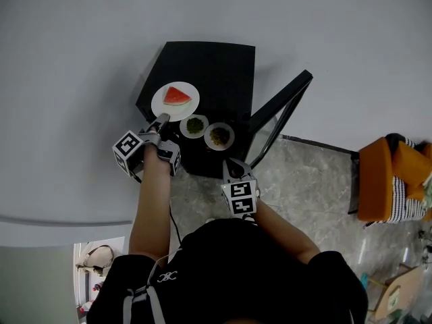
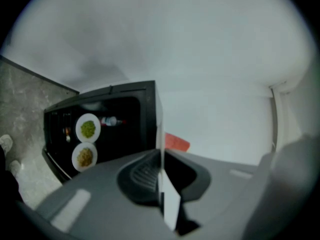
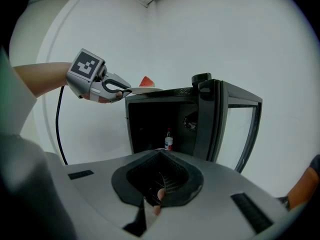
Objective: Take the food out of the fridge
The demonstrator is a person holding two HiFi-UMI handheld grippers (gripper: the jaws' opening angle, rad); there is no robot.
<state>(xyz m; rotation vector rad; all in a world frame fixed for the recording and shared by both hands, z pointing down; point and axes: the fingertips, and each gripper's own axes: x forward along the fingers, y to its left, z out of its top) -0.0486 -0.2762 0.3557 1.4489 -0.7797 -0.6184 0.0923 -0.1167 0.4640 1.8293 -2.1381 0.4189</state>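
While watermelon slice (image 1: 177, 96) lies on white plate (image 1: 160, 102) over top of black fridge (image 1: 216, 66), left gripper (image 1: 163, 119) pinches plate's near rim, jaws clamped on it. Dish of green food (image 1: 194, 125) and dish of brown food (image 1: 219, 136) at fridge's open front, just right of that gripper. Door (image 1: 280, 106) swung open. Right gripper (image 1: 233, 168) nearer person, jaws pressed together, empty, apart from both dishes.

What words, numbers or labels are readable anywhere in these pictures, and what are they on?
No text can be read here.
Bottle inside the fridge: it has a label, too small to read.
Black shirt: small white emblem on the chest, too blurred to read.
Left cube and right cube: black-and-white square patterns, not words or numbers.
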